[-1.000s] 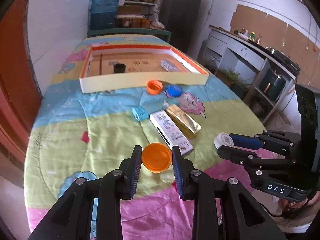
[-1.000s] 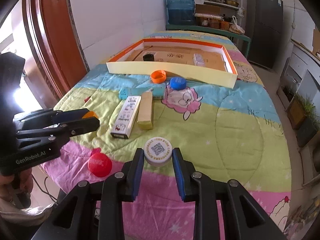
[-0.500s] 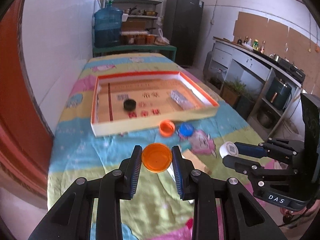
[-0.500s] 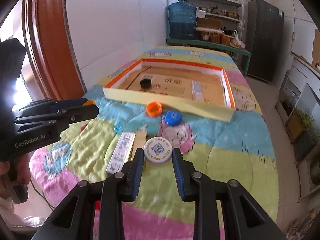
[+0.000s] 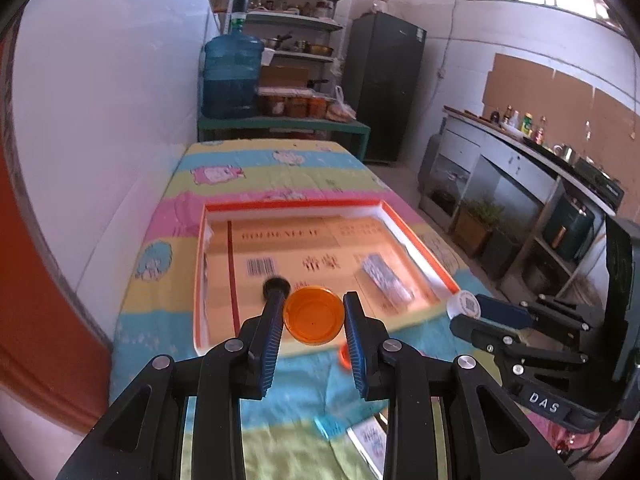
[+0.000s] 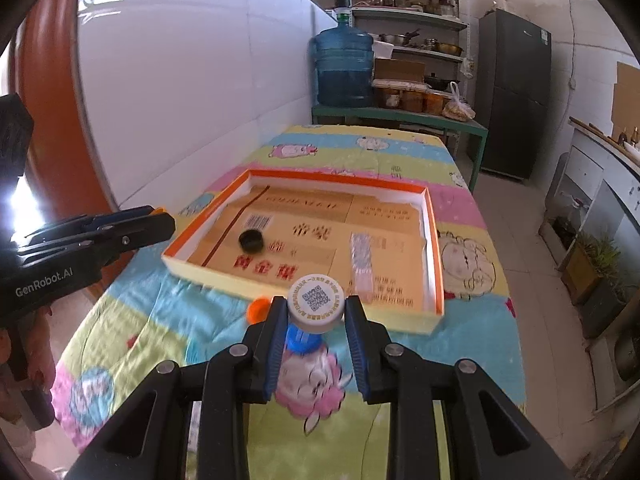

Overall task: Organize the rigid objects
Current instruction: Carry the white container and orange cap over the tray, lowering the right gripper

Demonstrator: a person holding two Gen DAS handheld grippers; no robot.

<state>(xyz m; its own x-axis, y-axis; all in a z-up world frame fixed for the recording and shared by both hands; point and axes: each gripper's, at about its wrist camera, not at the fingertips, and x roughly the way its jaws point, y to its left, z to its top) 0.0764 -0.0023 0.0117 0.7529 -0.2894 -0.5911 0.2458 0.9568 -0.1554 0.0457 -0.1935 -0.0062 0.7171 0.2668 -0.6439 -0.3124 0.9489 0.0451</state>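
My left gripper (image 5: 313, 316) is shut on an orange lid (image 5: 314, 314), held in the air over the near wall of the shallow cardboard tray (image 5: 416, 240). My right gripper (image 6: 316, 308) is shut on a white cap with a QR code (image 6: 316, 300), also raised, just before the tray (image 6: 434, 256). Inside the tray lie a black cap (image 6: 251, 240) and a clear packet (image 6: 362, 256). In the left wrist view the right gripper (image 5: 464, 312) shows at the right with the white cap (image 5: 464, 305). The left gripper (image 6: 160, 222) shows at the left of the right wrist view.
On the colourful quilt before the tray lie a small orange cap (image 6: 258, 308) and a blue cap (image 6: 300, 340), the latter partly behind the white cap. A blue piece (image 5: 326, 426) and a white box (image 5: 370, 444) lie nearer. A wall runs along the left; a counter stands right.
Both grippers have risen and travelled forward toward the tray, each still holding its lid. The boxes and loose caps on the quilt have slid down and partly out of view.
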